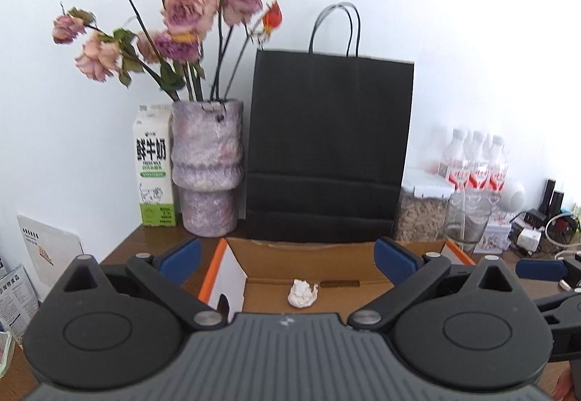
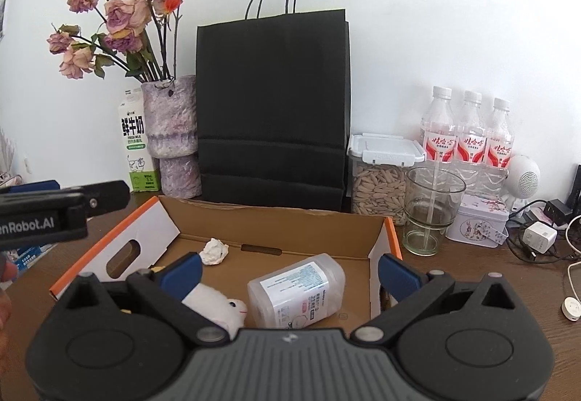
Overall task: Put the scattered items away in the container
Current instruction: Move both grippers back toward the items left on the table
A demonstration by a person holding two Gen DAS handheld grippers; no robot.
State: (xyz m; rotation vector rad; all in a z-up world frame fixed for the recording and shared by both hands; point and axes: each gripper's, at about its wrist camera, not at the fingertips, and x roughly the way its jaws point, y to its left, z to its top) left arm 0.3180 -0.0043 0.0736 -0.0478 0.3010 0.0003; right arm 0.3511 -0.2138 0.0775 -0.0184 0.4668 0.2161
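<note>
Both claws, left claw [image 1: 287, 259] & right claw [image 2: 288, 274], wide, empty, over cardboard box [image 2: 290, 219]; bottle [image 2: 297, 294], paper wad [image 2: 214, 251] inside.

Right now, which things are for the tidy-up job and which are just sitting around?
For the job:
- cardboard box
- crumpled paper ball
- plastic jar on its side
- white plush toy

Just sitting around:
- black paper bag
- vase of dried roses
- milk carton
- water bottles
- empty glass
</note>
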